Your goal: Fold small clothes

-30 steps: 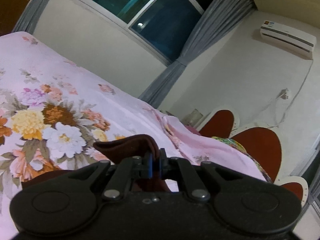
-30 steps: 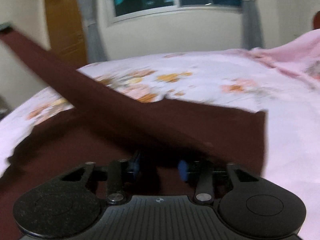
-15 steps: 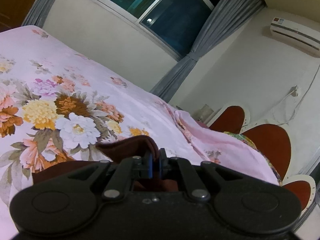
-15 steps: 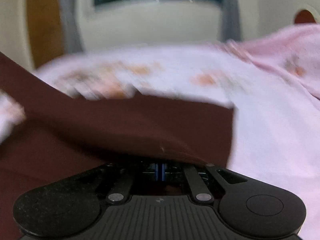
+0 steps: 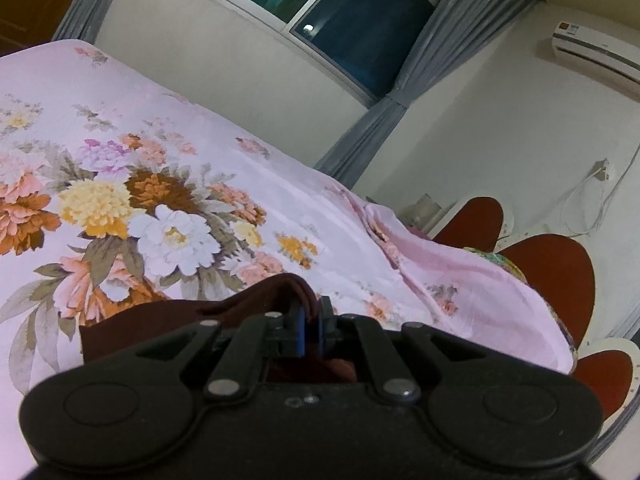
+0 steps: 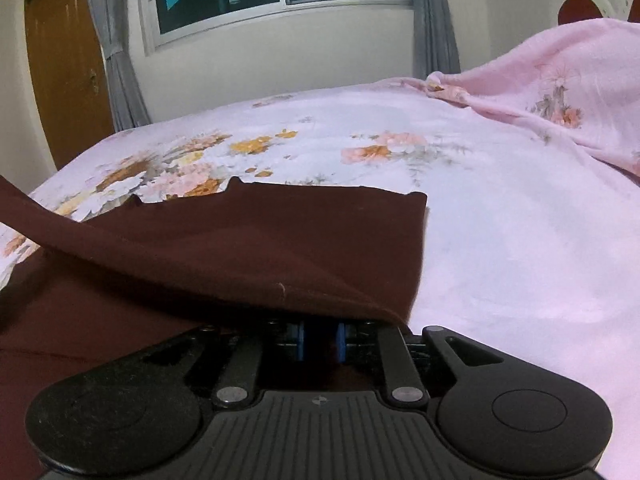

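Maroon cloth (image 6: 248, 240) drapes over right gripper's (image 6: 320, 340) fingers.

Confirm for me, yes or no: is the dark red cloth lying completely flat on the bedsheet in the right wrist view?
No: the dark red cloth has one layer lifted and draped toward the right claw, above the floral bedsheet.

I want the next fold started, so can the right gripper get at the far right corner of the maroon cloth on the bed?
Probably yes: the maroon cloth's far corner lies flat on bare bedsheet with nothing between, but the right gripper sits under the cloth's near edge.
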`<state>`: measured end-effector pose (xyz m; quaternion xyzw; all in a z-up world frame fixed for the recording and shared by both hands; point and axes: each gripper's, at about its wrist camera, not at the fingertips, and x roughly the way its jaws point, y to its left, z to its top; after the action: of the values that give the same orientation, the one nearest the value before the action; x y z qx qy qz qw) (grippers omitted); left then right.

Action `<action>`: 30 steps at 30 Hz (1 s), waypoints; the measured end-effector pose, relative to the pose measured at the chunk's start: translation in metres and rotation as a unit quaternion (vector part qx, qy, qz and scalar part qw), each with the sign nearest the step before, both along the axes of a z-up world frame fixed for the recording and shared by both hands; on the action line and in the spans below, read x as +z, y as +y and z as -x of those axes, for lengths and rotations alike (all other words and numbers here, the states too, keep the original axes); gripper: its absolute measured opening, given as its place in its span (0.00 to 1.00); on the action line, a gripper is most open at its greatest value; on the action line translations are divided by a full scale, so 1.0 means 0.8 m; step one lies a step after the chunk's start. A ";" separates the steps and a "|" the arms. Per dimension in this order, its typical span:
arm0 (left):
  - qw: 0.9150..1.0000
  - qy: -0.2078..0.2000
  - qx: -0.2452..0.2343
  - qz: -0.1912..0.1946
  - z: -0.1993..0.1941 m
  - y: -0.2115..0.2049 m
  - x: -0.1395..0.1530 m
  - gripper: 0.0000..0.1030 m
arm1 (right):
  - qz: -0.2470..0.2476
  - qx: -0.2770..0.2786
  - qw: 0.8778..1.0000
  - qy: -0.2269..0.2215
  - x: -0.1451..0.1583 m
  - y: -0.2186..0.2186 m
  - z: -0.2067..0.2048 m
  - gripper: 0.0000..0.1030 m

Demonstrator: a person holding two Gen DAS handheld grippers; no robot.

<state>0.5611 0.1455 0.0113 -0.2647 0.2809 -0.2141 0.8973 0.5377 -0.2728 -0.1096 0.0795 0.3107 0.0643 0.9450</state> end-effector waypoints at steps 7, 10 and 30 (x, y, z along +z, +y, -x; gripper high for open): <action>0.999 0.040 0.008 -0.013 -0.001 0.020 -0.053 0.04 | -0.011 -0.006 1.000 0.004 0.001 -0.014 0.010 0.14; 0.998 0.058 0.014 -0.007 0.001 0.030 -0.078 0.04 | -0.003 0.003 1.000 0.000 0.001 -0.013 0.017 0.14; 0.989 0.111 0.064 -0.078 0.025 0.041 -0.147 0.11 | 0.018 0.055 0.998 0.009 -0.003 -0.018 0.063 0.51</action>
<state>0.5412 0.1784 -0.1061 -0.2335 0.3773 -0.1033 0.8902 0.4873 -0.2869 -0.1120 0.0455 0.3237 0.1097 0.9387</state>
